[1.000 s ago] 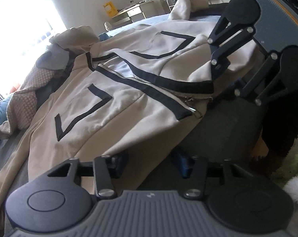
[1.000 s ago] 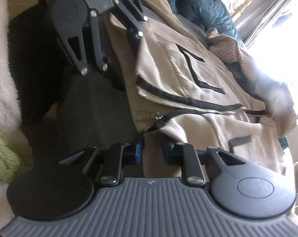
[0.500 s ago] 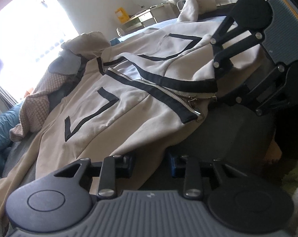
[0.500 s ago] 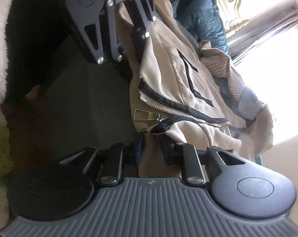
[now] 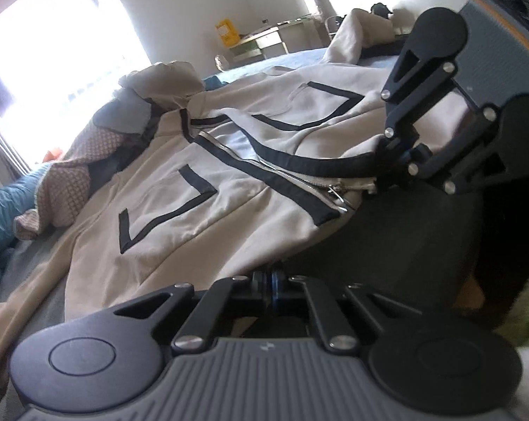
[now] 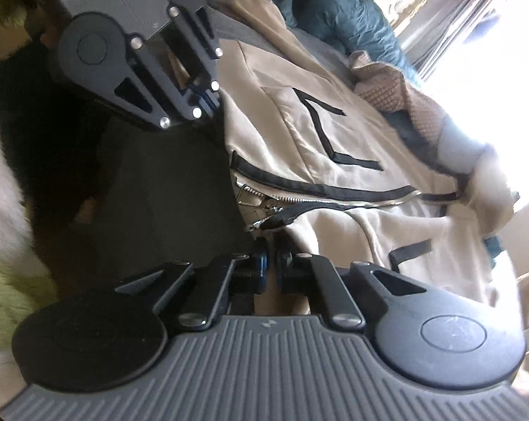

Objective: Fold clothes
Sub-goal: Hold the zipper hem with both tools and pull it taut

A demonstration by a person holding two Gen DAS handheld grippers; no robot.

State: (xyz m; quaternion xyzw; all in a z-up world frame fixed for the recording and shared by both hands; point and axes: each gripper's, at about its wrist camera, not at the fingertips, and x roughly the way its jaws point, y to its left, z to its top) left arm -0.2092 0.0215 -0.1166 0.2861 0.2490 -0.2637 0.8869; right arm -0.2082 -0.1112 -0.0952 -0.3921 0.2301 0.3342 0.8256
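Fingers of my left gripper [image 5: 268, 282] pinch the hem of the beige zip jacket [image 5: 208, 189], having just closed; it lies flat on the bed, black-trimmed, collar pointing away toward the window. From the right wrist, my right gripper [image 6: 270, 269] pinches the hem beside the zipper [image 6: 264, 207].
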